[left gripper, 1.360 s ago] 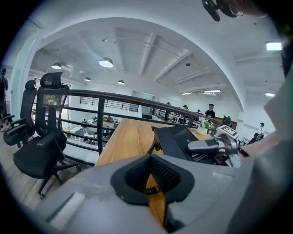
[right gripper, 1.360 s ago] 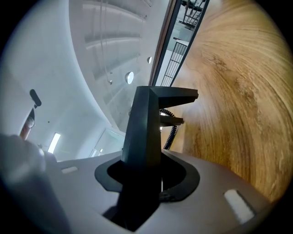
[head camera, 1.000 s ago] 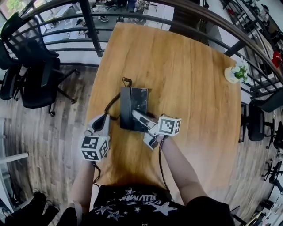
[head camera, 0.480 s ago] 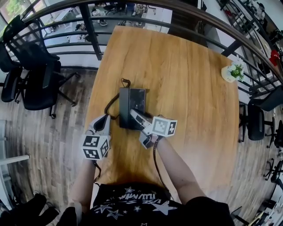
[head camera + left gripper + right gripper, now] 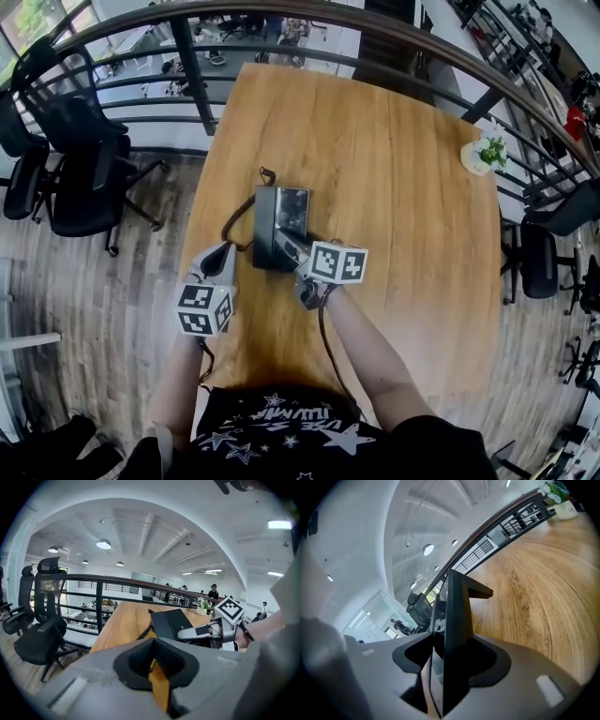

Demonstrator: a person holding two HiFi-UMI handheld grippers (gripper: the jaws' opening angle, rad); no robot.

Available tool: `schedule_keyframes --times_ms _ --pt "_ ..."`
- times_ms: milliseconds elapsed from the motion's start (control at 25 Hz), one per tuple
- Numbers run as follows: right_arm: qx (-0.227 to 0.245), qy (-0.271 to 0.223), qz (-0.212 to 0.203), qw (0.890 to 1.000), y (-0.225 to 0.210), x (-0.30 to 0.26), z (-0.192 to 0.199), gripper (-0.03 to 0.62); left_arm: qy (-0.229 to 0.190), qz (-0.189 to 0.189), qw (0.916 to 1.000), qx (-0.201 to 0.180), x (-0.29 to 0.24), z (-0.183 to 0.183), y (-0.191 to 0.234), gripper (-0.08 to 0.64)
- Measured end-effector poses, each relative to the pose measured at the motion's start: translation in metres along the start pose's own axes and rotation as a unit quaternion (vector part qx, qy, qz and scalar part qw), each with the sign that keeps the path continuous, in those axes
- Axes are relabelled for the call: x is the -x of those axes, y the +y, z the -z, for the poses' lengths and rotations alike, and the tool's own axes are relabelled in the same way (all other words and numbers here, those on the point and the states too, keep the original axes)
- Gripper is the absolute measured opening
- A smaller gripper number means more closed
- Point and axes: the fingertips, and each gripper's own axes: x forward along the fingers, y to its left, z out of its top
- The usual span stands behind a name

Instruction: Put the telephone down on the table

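Telephone (image 5: pixel 279 230): black desk set, lying flat on the wooden table (image 5: pixel 394 187), towards the table's left side and nearer the person than the middle. Its coiled cord (image 5: pixel 236 220) leaves the set's left side and curves along the tabletop. Right gripper (image 5: pixel 289 246) is at the telephone's near right corner, pointing up and left across it, with its marker cube (image 5: pixel 337 262) just behind. In the right gripper view the edge of the telephone (image 5: pixel 457 616) stands between the two jaws of the right gripper (image 5: pixel 450 656). The jaws are opening, dark space shows beside the set on the left pad's side, and the pads do not appear to press on it. Left gripper (image 5: pixel 217 255) is left of the telephone and slightly nearer the person, close to the cord but apart from the set. In the left gripper view its pads (image 5: pixel 140 656) meet at the tips with only a thin slit of tabletop showing behind them, closed on nothing. The same view shows the telephone (image 5: pixel 171 623) ahead and to the right. Well to the right of the telephone, near the table's far right edge, is a small potted plant (image 5: pixel 483 153). Beyond the telephone, past the table's far end, runs a dark railing (image 5: pixel 187 66). To the telephone's left, off the table, black office chairs (image 5: pixel 75 159) stand on a plank floor.
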Motion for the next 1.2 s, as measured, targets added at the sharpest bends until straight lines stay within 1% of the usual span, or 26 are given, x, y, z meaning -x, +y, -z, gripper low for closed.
schedule_keyframes --times_ms 80,240,320,400,520,560,720,840,960,1040,1120,1200 --pt "0.004 0.007 0.012 1.000 -0.005 0.003 0.000 0.258 -0.001 0.002 1.0000 -0.001 0.002 -0.001 -0.004 0.002" --pt "-0.009 0.010 0.008 1.000 -0.010 0.005 0.000 0.264 -0.002 0.011 0.9999 -0.002 0.006 -0.003 -0.013 0.002" --pt "-0.006 0.010 0.017 1.000 -0.014 0.007 0.000 0.271 -0.004 0.013 0.9999 -0.002 0.009 -0.003 -0.017 0.002" --pt "-0.001 0.014 0.030 0.999 -0.019 0.010 0.001 0.295 -0.005 0.015 0.9999 -0.003 0.012 -0.004 -0.020 0.002" --pt "0.029 0.027 0.044 0.998 -0.020 0.019 0.004 0.265 -0.006 0.017 0.9998 -0.008 0.018 -0.006 -0.025 0.002" --pt "0.038 0.029 0.050 0.998 -0.019 0.022 0.006 0.267 -0.008 0.017 0.9998 -0.009 0.021 -0.006 -0.027 0.002" --pt "0.041 0.015 0.053 0.998 -0.012 0.040 0.010 0.259 -0.015 0.014 0.9997 -0.010 0.034 -0.008 -0.032 0.000" --pt "0.056 0.004 0.050 0.997 -0.002 0.054 0.010 0.259 -0.019 0.013 0.9996 -0.013 0.044 -0.007 -0.039 0.002" --pt "0.085 -0.008 0.053 0.995 0.009 0.071 0.004 0.252 -0.026 0.013 0.9995 -0.014 0.054 -0.008 -0.049 0.001" --pt "0.117 -0.018 0.065 0.991 0.018 0.086 -0.003 0.240 -0.031 0.014 0.9993 -0.016 0.061 -0.011 -0.058 0.002" --pt "0.156 -0.027 0.079 0.984 0.025 0.102 -0.006 0.214 -0.035 0.015 0.9991 -0.018 0.070 -0.013 -0.068 0.001" --pt "0.195 -0.031 0.096 0.976 0.033 0.118 -0.005 0.178 -0.042 0.012 0.9989 -0.018 0.080 -0.014 -0.075 0.002"
